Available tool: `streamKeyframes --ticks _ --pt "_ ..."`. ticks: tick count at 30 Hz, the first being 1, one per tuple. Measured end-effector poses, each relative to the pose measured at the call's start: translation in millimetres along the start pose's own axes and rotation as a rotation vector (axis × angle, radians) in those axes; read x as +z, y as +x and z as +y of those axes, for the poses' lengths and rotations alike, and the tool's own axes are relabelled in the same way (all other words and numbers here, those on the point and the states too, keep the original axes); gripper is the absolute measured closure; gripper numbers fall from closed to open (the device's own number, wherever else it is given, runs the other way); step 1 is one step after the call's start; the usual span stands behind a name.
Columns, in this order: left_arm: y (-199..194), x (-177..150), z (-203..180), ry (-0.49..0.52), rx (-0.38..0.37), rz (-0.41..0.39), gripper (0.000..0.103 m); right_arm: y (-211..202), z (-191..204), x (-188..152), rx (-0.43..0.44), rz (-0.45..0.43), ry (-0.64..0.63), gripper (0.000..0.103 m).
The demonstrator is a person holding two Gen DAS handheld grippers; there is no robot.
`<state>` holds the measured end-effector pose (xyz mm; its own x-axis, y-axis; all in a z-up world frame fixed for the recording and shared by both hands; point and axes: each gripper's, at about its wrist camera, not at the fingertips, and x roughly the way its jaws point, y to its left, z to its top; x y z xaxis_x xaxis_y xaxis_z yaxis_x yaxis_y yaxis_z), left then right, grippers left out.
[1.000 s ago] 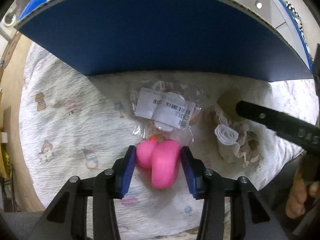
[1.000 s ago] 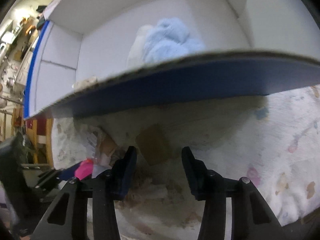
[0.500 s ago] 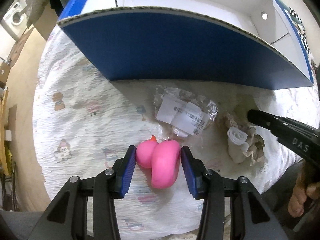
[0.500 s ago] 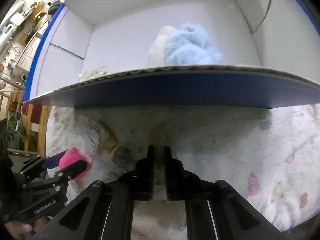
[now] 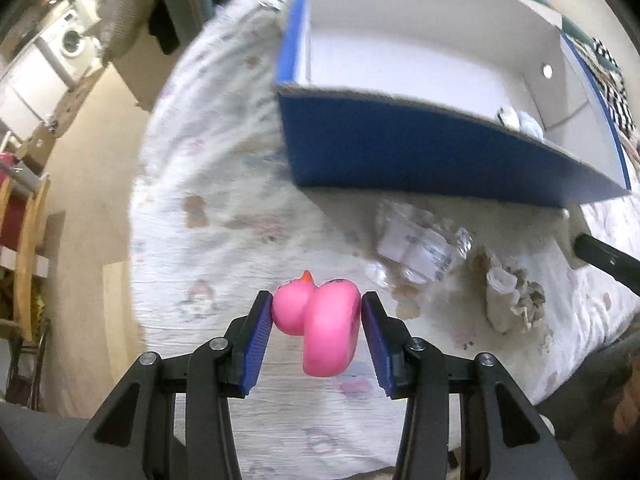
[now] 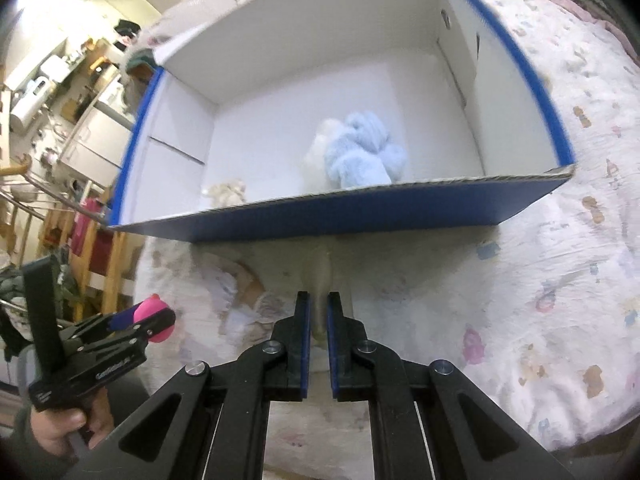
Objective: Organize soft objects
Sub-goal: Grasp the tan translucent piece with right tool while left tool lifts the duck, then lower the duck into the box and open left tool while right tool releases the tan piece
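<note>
Pink rubber duck (image 5: 320,326) pinched in my left gripper (image 5: 317,312), lifted clear of the printed white quilt (image 5: 224,248).
From the left wrist I saw the blue pads pressing the duck's head and body, with the blue cardboard box with a white inside (image 5: 420,152) beyond, and a crinkled clear plastic bag with a label (image 5: 420,248) and a beige lace cloth bundle (image 5: 512,296) lying near its front wall. From the right wrist, my right gripper (image 6: 318,312) was nearly pressed together on a thin pale cloth piece (image 6: 320,276), and a fluffy light-blue plush (image 6: 360,156) sat inside the box.
</note>
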<state>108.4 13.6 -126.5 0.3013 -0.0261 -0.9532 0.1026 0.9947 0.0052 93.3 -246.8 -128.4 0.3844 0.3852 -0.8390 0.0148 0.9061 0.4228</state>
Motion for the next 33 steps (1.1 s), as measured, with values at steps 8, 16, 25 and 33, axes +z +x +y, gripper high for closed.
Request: streamKeyframes --ticks 8,16,25,33 --pt "-38.1 -14.1 7.5 -0.044 0.059 -0.153 0.062 -29.2 16.2 -4.9 0.088 -0.076 -0.018 0.094" --pt "-64.3 -1.8 -13.4 -0.083 0.102 -0.292 0.062 -52.5 35.0 -5.2 0.14 -0.162 -0.098 0.094" --pt "-77.2 5.2 -21.4 -0.089 0.124 -0.376 0.062 -71.1 30.1 2.5 0.149 -0.261 -0.067 0.094" --pt "-83.6 8.9 -33.0 -0.062 0.102 -0.399 0.062 -73.9 28.3 8.4 0.146 -0.295 -0.048 0.094"
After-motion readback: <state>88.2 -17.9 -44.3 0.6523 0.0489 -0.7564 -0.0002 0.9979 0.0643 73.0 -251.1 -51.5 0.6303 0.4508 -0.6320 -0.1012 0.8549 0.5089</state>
